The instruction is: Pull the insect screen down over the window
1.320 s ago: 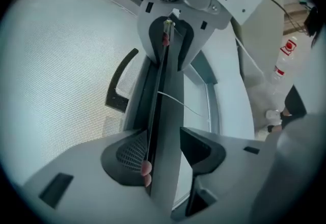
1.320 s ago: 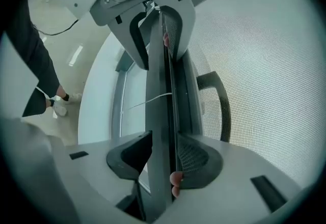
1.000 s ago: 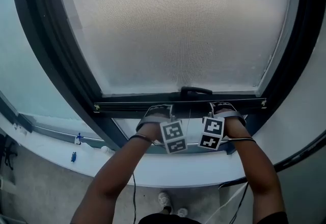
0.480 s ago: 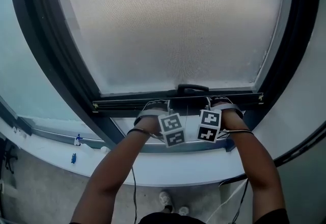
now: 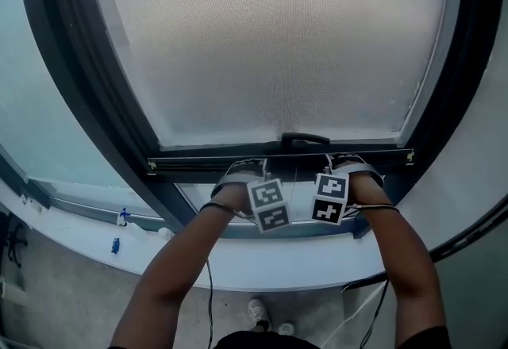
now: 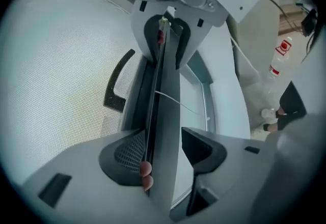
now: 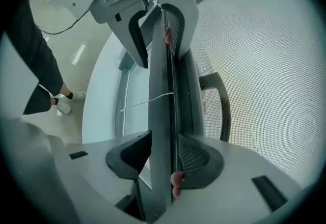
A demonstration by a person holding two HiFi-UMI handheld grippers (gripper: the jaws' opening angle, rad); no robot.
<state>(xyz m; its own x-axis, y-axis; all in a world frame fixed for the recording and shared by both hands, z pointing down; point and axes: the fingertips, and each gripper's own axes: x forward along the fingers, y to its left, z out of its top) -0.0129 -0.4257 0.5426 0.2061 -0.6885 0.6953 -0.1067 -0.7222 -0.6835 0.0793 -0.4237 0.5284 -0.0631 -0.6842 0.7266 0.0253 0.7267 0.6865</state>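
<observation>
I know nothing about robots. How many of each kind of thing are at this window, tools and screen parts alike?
Pale mesh insect screen: 1
Dark metal bottom bar: 1
Black curved handle: 1
White two-jaw grippers: 2, the left gripper and the right gripper; the left's jaws have just been opening, with the bar between them.
Total: 5

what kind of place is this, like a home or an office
Most likely an indoor room beside a large window; home or workplace, I cannot tell. A mesh insect screen with a dark pull bar fills it, a white sill runs below, and grey floor lies beneath it.
</observation>
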